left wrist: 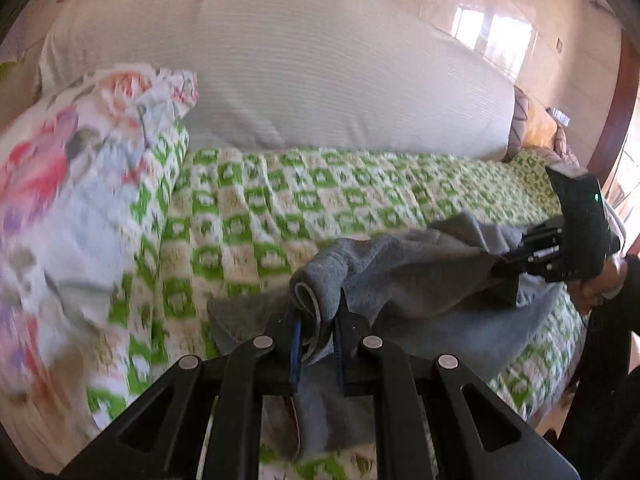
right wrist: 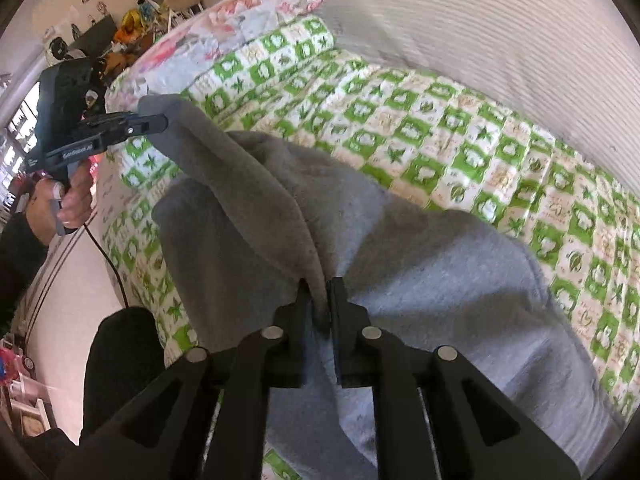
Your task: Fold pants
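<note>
Bed (right wrist: 460, 128): green-and-white checked quilt, carrying everything below.

White bolster (left wrist: 280, 80): along the far side of the bed, clear of the work.

Floral pillow (left wrist: 60, 200): at the head end, just beside the garment's reach.

Grey fleece pants (right wrist: 400, 260): lower part spread on the quilt, one edge lifted and stretched between the two tools.

Left gripper (left wrist: 318, 316): fingers narrow, pinching a rolled grey hem.

Right gripper (right wrist: 319, 300): fingers narrow, clamped on a ridge of the same cloth.

Step in hand, by my reading: carrying the raised edge across for a fold, early to midway. Next move calls for both tools travelling together, the cloth kept taut, laid edge on edge over the flat part, then release.
</note>
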A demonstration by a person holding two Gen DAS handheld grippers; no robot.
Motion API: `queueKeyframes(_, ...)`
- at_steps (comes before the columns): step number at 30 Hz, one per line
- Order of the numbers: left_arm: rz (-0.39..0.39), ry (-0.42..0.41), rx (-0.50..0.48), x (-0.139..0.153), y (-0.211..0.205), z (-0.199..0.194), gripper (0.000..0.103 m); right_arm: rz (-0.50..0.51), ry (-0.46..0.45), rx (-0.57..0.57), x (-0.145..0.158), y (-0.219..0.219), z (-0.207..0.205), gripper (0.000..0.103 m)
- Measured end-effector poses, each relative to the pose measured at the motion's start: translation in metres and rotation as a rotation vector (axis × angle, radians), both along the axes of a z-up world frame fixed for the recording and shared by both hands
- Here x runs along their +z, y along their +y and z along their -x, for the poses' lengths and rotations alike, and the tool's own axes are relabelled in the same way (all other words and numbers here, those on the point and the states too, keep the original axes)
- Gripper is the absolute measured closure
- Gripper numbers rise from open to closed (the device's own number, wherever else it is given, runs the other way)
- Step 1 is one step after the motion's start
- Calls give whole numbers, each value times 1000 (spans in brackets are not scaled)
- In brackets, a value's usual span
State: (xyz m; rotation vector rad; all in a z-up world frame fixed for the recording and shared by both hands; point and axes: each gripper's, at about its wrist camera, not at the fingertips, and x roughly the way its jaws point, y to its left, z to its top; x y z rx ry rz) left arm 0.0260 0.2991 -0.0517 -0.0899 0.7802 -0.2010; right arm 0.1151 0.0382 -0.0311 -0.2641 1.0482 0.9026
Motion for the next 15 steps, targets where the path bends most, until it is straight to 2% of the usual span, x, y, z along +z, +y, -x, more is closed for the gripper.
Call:
queueKeyframes(8,-11,20,1,-11,0,12,92,39,1,-16,-22,8,15,90)
queueKeyframes(11,-28,9,0,-10,-1,17,92,18,10,8,-12,2,25,93)
queueKeyframes(15,-45,39,4,-23,0,21,92,-23,17,39,4,-5,41,94)
